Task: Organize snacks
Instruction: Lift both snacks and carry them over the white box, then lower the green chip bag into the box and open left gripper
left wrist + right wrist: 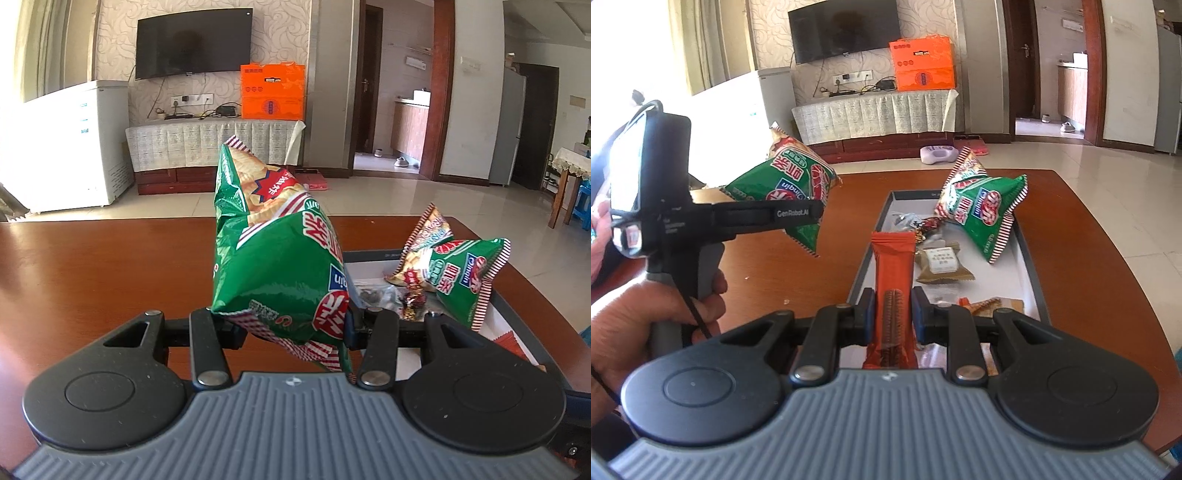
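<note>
My left fingers [291, 328] pinch a puffed, glossy green foil chip bag [273, 251] at its crimped striped seam, held clear above the polished reddish-brown wooden table [110, 266]. My right fingers [893, 321], nearly pressed together, clamp a slim orange foil snack bar wrapper [892, 266] over the long grey-rimmed rectangular tray [1030, 258]. In that tray lie a second green chip bag [986, 214] and a flat olive square packet [942, 264].

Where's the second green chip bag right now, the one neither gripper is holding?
The loose green foil chip bag lies at the far end of the grey rectangular tray, right of the small wrapped sweets.
</note>
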Motion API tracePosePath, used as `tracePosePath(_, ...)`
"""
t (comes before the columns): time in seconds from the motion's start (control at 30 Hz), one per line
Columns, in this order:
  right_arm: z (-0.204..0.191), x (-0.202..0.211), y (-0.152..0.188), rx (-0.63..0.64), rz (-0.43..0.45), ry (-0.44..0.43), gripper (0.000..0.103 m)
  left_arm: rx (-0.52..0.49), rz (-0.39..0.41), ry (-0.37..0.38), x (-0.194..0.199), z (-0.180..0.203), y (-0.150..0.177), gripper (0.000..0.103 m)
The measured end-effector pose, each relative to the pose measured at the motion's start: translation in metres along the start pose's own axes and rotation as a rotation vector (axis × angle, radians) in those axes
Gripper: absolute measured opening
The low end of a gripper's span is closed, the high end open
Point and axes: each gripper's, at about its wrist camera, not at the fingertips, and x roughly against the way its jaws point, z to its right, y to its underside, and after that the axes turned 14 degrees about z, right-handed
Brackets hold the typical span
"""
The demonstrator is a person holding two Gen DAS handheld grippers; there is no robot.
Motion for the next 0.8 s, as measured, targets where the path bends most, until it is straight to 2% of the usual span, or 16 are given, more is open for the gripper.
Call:
tracePosePath(0.27, 0.017, 0.004, 0.003, -0.019, -0.006, 0.027, 0.024, -0.018, 0.011, 0.043, -0.006, 0.021, 0.003, 0.053)
tracePosePath(0.8, 0.023, 0.005, 0.002, -0.022, -0.005, 0.020, 0.024, -0.033, 0.004, 0.140, -0.025, 0.061, 0.013, 0.053)
